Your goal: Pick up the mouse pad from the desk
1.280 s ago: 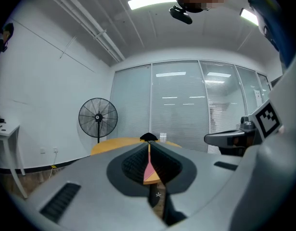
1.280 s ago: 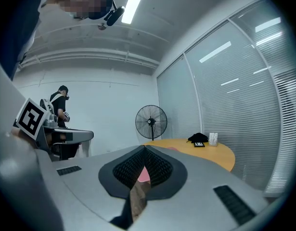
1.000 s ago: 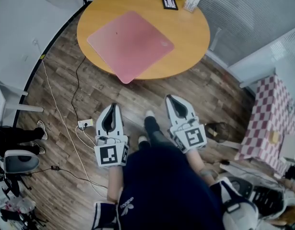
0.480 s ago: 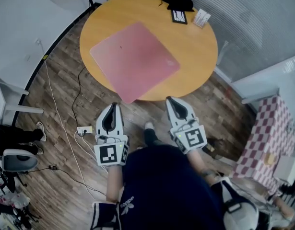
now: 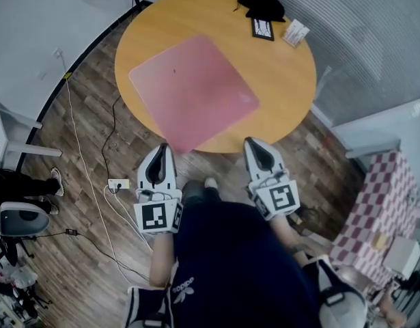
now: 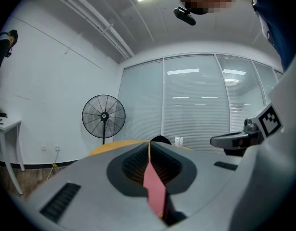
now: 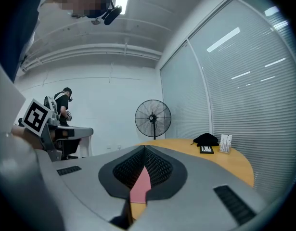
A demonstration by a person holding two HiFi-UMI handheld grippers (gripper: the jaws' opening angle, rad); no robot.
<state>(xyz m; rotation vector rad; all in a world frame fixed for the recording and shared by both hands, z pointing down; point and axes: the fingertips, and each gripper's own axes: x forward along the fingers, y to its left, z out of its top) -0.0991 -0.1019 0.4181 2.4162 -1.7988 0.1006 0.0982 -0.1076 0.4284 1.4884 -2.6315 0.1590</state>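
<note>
- My left gripper [image 5: 162, 147] sits low in the centre of the head view; its jaws are pressed together with nothing pinched; in its own view the tips [image 6: 148, 144] meet and only a pink sliver shows through the slot behind them
- My right gripper [image 5: 252, 143] sits just to the right of it, jaws likewise closed tip to tip [image 7: 144, 148] and empty
- The pink mouse pad [image 5: 192, 91] lies flat on the round orange table [image 5: 285, 74] in the upper middle of the frame; its near corner overhangs the table's lower edge, between my two grippers and nearer the left one; I cannot tell whether that gripper touches it
- At the table's upper right, well apart from the pad: a black bundle [image 5: 262, 4], a dark flat frame [image 5: 262, 29] just below it, and a white card stand [image 5: 296, 33] beside that
- A standing fan [image 6: 103, 115] is beyond the table by the white wall
</note>
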